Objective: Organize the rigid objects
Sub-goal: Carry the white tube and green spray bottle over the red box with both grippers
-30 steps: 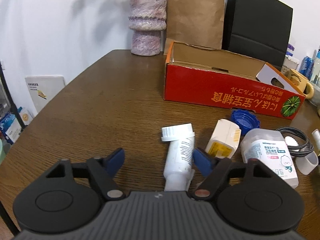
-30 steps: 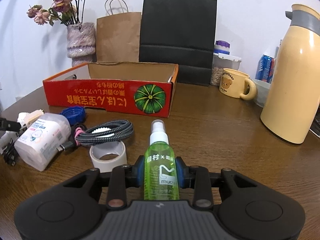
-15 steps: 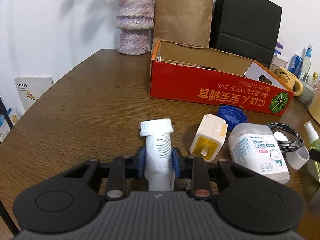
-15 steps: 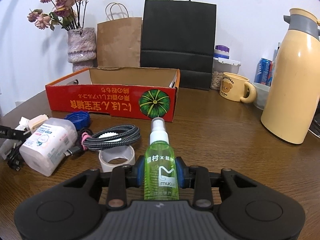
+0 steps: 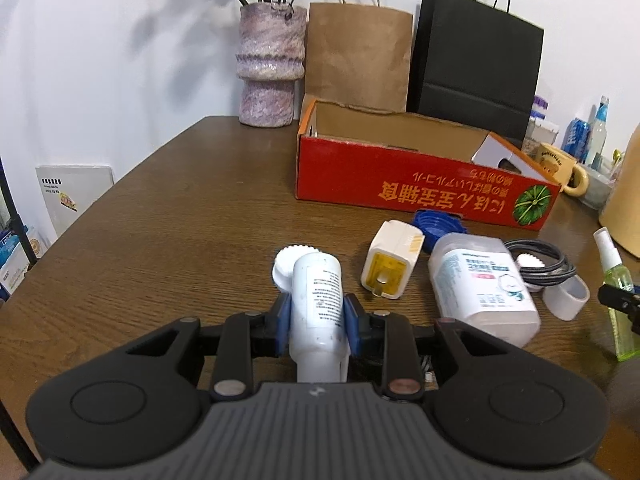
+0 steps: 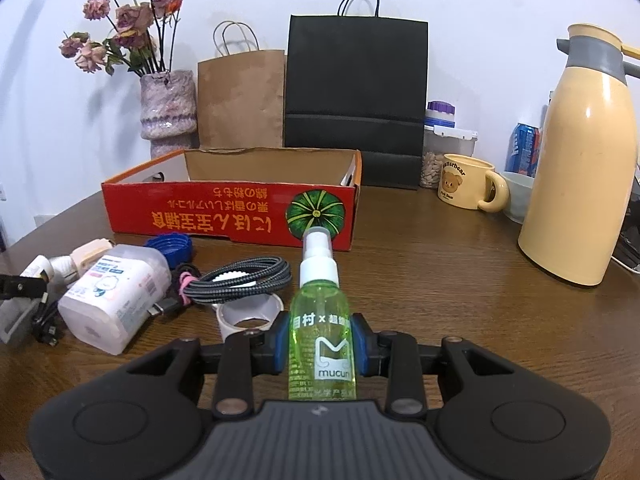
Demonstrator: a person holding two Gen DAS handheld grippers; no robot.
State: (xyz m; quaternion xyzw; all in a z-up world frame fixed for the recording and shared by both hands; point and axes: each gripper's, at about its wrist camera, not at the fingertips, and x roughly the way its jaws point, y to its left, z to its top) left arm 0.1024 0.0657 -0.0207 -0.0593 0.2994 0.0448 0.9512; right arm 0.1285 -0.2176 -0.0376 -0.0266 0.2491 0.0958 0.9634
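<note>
My left gripper is shut on a white pill bottle, its ribbed cap pointing away from me just above the wooden table. In the right wrist view my right gripper is shut on a green spray bottle with a white nozzle, held above the table. The open red cardboard box stands behind both, and its inside looks bare where visible.
On the table lie a cream charger, a blue lid, a clear cotton-swab box, a braided cable and a tape roll. A vase, paper bags, a mug and a thermos stand behind.
The left gripper closed on the white pill bottle and lifted it, tilting its cap end up and forward. The right gripper kept its hold on the spray bottle and rose slightly.
</note>
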